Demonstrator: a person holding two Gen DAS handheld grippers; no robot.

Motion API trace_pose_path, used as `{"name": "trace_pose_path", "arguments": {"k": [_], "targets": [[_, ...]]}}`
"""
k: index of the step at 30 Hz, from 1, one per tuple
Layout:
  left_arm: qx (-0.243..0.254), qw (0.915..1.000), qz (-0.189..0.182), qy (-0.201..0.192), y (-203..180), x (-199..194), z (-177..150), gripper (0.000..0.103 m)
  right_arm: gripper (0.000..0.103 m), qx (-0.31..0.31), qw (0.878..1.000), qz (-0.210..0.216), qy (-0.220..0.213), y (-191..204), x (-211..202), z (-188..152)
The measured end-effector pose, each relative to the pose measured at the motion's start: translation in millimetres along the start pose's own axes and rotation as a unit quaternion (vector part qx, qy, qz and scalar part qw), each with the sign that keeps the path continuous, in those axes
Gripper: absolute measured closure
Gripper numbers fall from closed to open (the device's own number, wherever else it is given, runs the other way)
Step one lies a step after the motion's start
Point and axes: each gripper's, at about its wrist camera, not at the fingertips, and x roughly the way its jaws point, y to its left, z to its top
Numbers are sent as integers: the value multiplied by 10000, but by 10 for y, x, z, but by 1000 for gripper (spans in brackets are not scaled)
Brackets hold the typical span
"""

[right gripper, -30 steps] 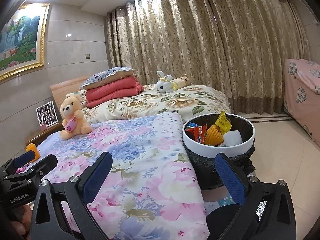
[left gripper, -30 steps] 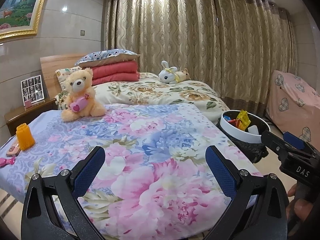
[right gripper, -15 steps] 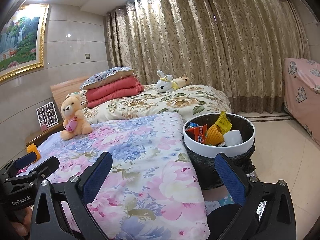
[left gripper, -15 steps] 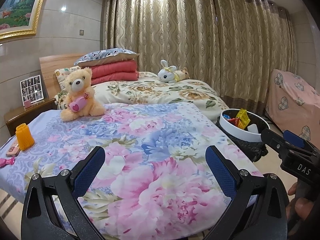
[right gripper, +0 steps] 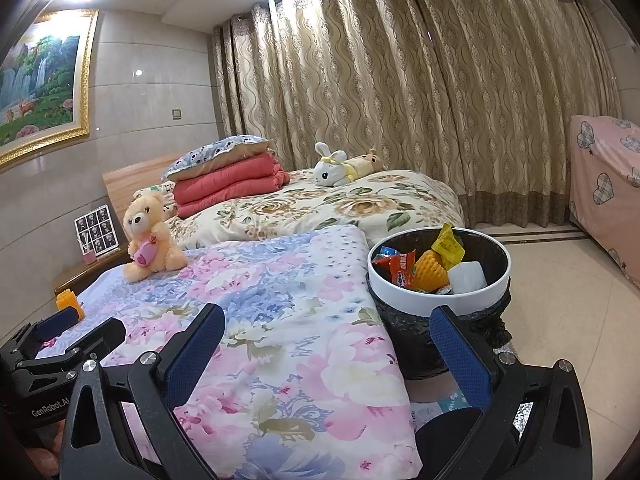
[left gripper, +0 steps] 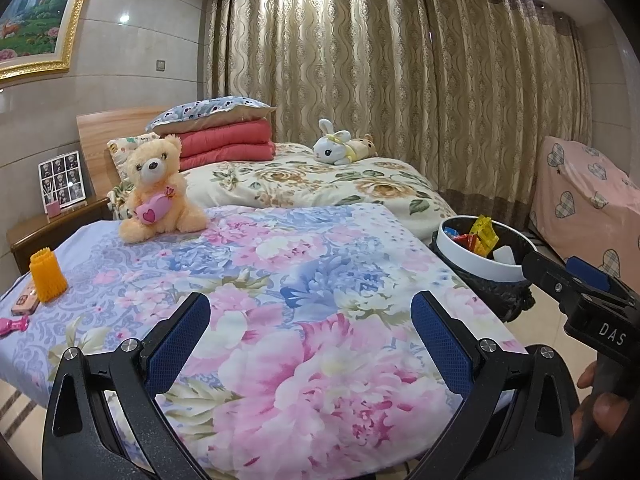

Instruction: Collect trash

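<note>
A white-rimmed trash bin with a black bag stands on the floor beside the floral bed. It holds a red wrapper, a yellow packet, an orange honeycomb piece and a white block. The bin also shows in the left wrist view. An orange honeycomb item stands on the bed's left side, also seen small in the right wrist view. My left gripper is open and empty over the bed's near part. My right gripper is open and empty, between the bed edge and the bin.
A teddy bear sits on the bed. A phone-like item and a pink object lie at the bed's left edge. A second bed with a rabbit plush is behind. A wooden nightstand stands left, a pink-covered piece right.
Both views have shifted only slightly; the bin sits a little lower and nearer in the left wrist view. Both grippers stay open and empty.
</note>
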Motion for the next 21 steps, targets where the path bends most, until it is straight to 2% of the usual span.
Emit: {"name": "trace_pose_path", "arguments": {"k": [21], "targets": [[16, 10000, -9, 23, -13, 15, -5, 0, 0, 24, 10000, -20, 40, 8, -16, -27]]}}
